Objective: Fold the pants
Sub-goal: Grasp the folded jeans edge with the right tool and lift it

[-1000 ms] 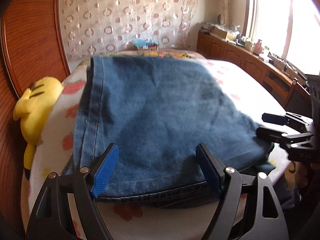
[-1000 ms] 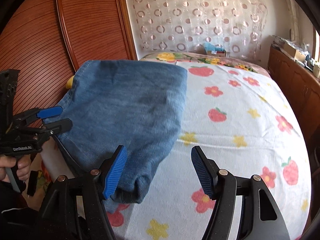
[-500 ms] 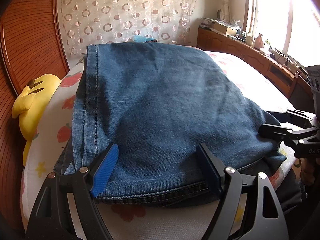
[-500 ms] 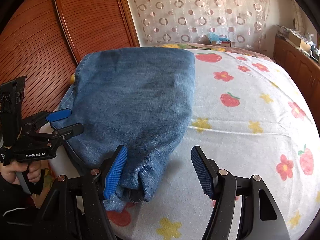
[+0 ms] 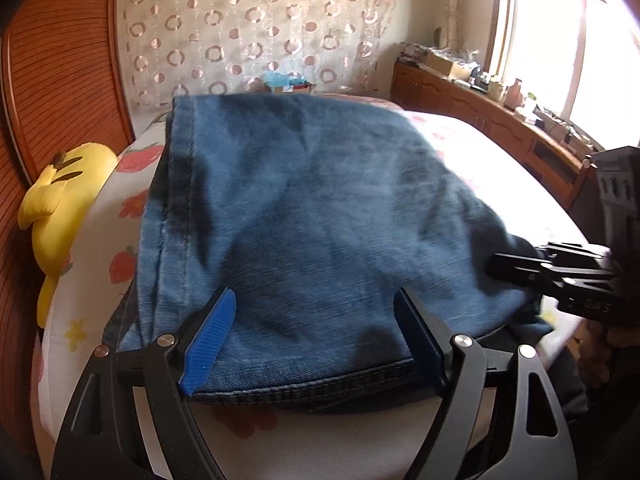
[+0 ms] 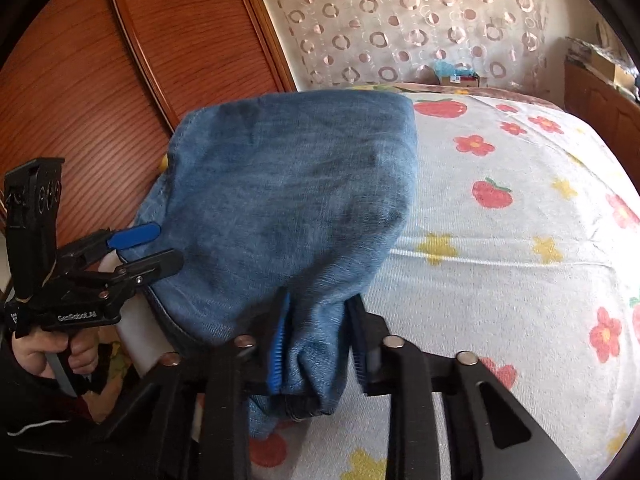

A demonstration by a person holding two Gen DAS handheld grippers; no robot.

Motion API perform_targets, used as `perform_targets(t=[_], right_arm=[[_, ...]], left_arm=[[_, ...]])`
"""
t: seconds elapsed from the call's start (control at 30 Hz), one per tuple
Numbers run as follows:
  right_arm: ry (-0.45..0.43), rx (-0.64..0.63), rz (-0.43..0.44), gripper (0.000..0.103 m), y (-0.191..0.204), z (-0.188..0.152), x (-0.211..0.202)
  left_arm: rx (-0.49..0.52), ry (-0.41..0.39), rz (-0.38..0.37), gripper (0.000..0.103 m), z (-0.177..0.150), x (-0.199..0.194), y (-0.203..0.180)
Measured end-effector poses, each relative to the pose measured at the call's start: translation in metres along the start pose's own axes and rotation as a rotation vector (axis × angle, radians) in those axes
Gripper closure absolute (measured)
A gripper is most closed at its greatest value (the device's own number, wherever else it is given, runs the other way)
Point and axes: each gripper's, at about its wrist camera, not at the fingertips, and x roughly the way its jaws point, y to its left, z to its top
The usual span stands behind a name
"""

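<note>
**Pinching the near corner before the next fold**

The bed (image 6: 520, 240) carries everything here, its flowered sheet bare to my right. The pants (image 5: 304, 216) lie on its left part as a folded blue slab, the near hem hanging at the mattress edge just in front of me.

My right hand-held gripper (image 6: 318, 344) is closing — a bunched wad of denim at the near right corner sits between its blue pads, which are already squeezing it. My left hand-held gripper (image 5: 316, 336) stands wide open, its fingers straddling the near hem without pressing on it.

To do this well, I judge I should catch every layer at the corner, then close the left on the hem at matching depth, so both corners lift level and the fold stays square.

Around me: the wooden headboard (image 5: 60, 80) on the left and a yellow plush toy (image 5: 64, 208) beside the pants — close enough to be brushed if the cloth swings that way.
</note>
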Motion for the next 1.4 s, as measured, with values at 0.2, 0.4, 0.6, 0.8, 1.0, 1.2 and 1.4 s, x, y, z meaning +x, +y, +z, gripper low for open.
perform_targets(t=[0.2,0.4,0.6,0.8,1.0,1.2,1.4], right_arm=[[-0.042,0.013,0.046,0.087,0.002,0.006,-0.01],[-0.078,-0.011,0.067,0.088,0.014,0.023,-0.018],[-0.114,-0.059,0.092,0.089,0.039,0.044,-0.02],[-0.118,-0.128,0.154,0.089,0.071,0.065,0.0],[-0.093,-0.198,0.231,0.089,0.108,0.08,0.035],[-0.014,-0.255,0.328,0.09,0.141,0.082,0.076],[0.149,-0.297,0.386,0.091,0.148,0.069,0.131]], left_arm=[[0.005,0.025,0.029,0.021,-0.002,0.007,0.006],[-0.063,-0.008,0.029,0.021,0.001,-0.009,0.028],[-0.109,-0.092,0.058,0.021,0.005,-0.043,0.05],[-0.135,-0.175,0.117,0.021,0.003,-0.076,0.073],[-0.167,-0.22,0.167,0.021,0.0,-0.098,0.097],[-0.219,-0.237,0.222,0.021,-0.006,-0.112,0.126],[-0.257,-0.242,0.256,0.021,-0.012,-0.118,0.145]])
